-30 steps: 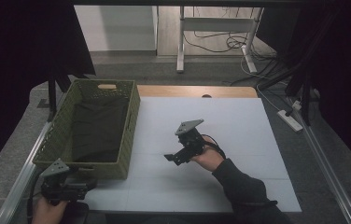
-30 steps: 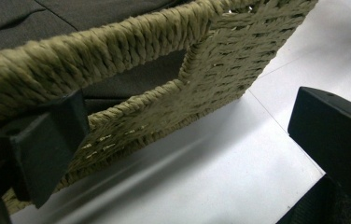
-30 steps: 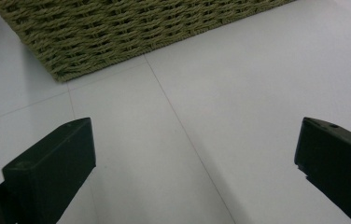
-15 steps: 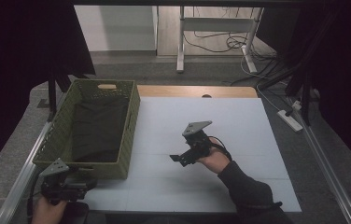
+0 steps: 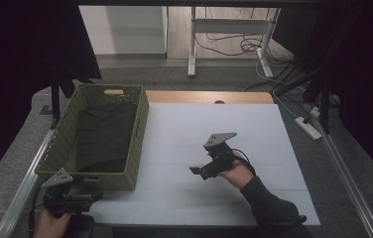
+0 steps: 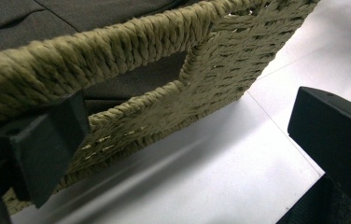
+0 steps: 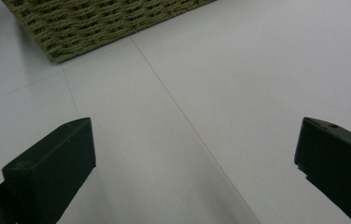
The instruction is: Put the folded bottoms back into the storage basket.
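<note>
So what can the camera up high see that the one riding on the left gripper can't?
The high view takes in the whole table, both grippers, the left gripper at the near left corner and the right gripper held open over the white surface, plus the full green basket with dark cloth inside. The left gripper view gives a close look at the basket's woven rim and handle opening, with its own jaws spread wide. Both show the basket, the dark cloth and the white tabletop.

White table (image 5: 254,124) — green woven basket (image 5: 136,144) at its left edge
</note>
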